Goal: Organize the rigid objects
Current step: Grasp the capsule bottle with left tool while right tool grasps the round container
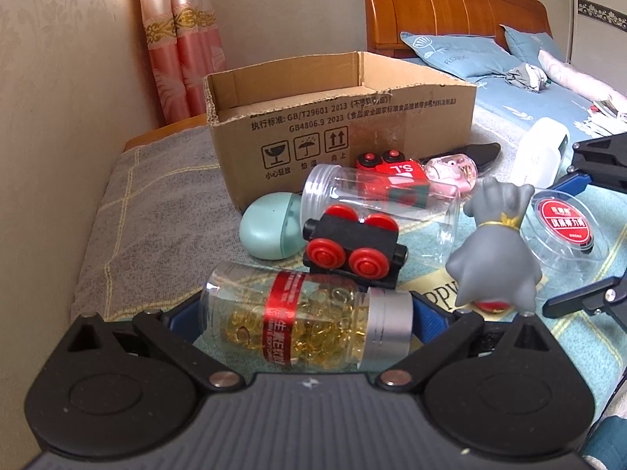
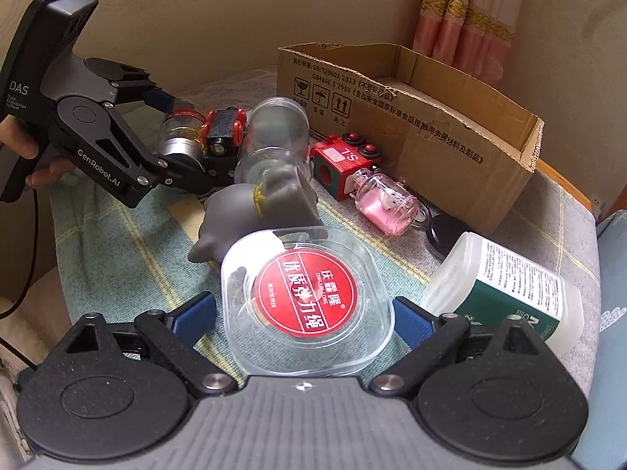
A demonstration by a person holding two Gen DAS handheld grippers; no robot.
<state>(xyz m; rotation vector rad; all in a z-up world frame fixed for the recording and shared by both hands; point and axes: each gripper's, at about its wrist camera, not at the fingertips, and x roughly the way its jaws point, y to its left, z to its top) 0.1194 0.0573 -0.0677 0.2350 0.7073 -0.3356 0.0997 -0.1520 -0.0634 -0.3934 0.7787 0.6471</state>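
L gripper [image 1: 305, 313] grips capsule bottle [image 1: 305, 315], seemingly.

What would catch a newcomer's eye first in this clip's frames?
Probably the capsule bottle of golden softgels lying between the left gripper fingers, close to the lens. Next, the clear case with a red round label filling the space between the right gripper fingers. Behind the clutter of toys sits an open cardboard box.
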